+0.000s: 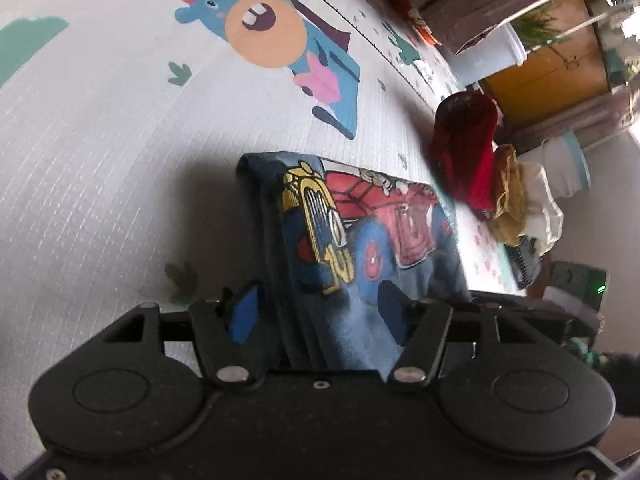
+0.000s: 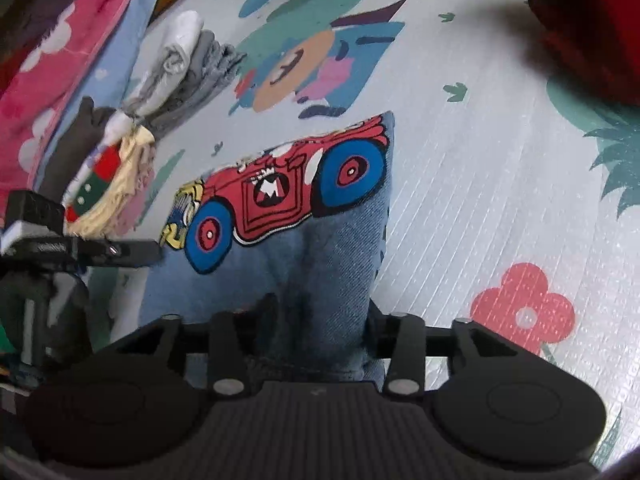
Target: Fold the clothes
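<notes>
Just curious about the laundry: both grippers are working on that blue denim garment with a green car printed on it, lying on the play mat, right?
Nearly. The car printed on the blue denim garment is red with blue wheels, not green, as the right wrist view shows. The rest stands: it lies on the play mat.

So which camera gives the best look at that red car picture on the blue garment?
The right wrist view: the car print faces it nearly flat and whole, both blue wheels clear. The left wrist view shows it sideways, creased over a fold and blurred.
</notes>
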